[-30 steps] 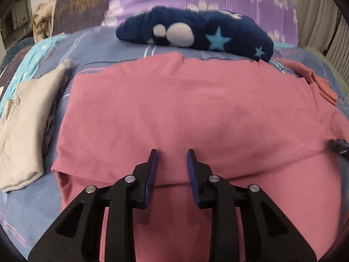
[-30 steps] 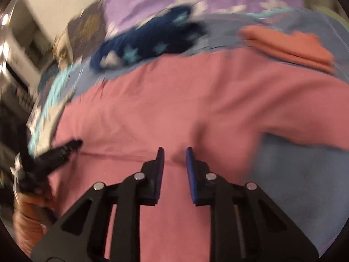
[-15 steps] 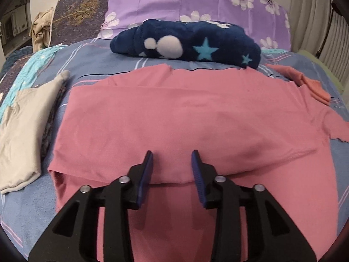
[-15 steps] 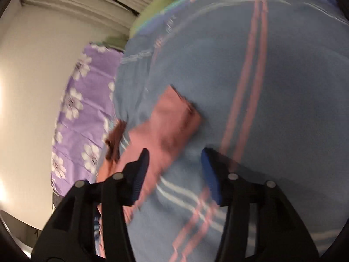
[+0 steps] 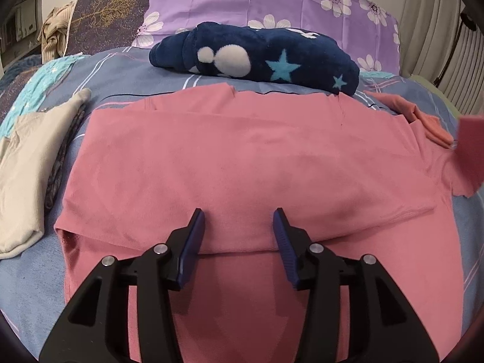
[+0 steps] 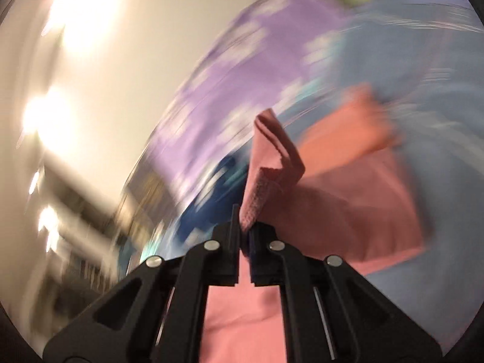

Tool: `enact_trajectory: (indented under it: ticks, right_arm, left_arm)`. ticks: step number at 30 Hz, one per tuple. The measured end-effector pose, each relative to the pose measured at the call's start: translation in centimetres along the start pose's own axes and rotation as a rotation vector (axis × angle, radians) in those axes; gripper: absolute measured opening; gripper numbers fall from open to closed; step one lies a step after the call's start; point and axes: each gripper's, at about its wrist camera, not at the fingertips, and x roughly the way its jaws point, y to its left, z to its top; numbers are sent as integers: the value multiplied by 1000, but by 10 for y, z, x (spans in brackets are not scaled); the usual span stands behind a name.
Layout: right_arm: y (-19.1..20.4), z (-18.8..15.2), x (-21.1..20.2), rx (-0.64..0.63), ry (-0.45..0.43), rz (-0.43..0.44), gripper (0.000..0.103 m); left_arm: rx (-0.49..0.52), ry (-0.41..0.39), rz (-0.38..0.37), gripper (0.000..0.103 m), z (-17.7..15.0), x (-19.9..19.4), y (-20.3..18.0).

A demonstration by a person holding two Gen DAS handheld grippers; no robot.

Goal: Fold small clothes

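Observation:
A pink T-shirt [image 5: 242, 157] lies spread on the bed, its near part folded over itself. My left gripper [image 5: 239, 224] is open and empty, hovering over the fold's near edge. My right gripper [image 6: 243, 227] is shut on the pink T-shirt's sleeve [image 6: 269, 163] and holds it lifted off the bed; the raised sleeve shows at the right edge of the left wrist view [image 5: 469, 151]. The right wrist view is blurred by motion.
A navy plush blanket with stars [image 5: 257, 57] lies behind the shirt, before a purple flowered pillow [image 5: 272, 0]. A folded beige garment [image 5: 27, 157] lies at left. A folded orange garment [image 5: 423, 115] lies at right, also in the right wrist view [image 6: 348, 133].
My right gripper swung to the shirt's sleeve, shut on it and lifted it. My left gripper opened wider and drew back slightly from the fold.

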Motion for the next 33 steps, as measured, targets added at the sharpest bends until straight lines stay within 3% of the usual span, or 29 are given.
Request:
enact_trajectory:
  ticks: [3, 6, 8, 12, 15, 18, 25, 26, 28, 30, 33]
  right_arm:
    - [47, -45, 67, -134, 180, 72, 4]
    - [50, -89, 109, -164, 335, 49, 4]
    - [42, -112, 127, -161, 413, 23, 4]
    - [38, -132, 133, -252, 450, -42, 4]
    - [42, -135, 128, -304, 443, -64, 4]
    - [52, -146, 118, -381, 422, -82, 7]
    - [78, -177, 120, -538, 462, -58, 12]
    - [78, -179, 121, -547, 466, -67, 12]
    - [75, -180, 121, -535, 469, -70, 12]
    - [73, -178, 120, -516, 473, -66, 12]
    - [75, -177, 114, -533, 465, -59, 12]
  left_arm:
    - [-31, -3, -39, 51, 1, -2, 6]
    - [-51, 3, -53, 51, 3, -9, 8]
    - [-61, 2, -116, 51, 4, -15, 8]
    - [-147, 33, -357, 51, 14, -23, 7]
    - [-210, 69, -470, 52, 23, -19, -1]
    - [-227, 113, -482, 66, 33, -12, -15]
    - [-288, 235, -495, 73, 42, 14, -29]
    - [-295, 251, -482, 70, 41, 19, -29]
    - [-280, 264, -452, 43, 40, 25, -34]
    - [-251, 270, -426, 1, 40, 28, -39]
    - [-226, 252, -439, 1, 46, 24, -46]
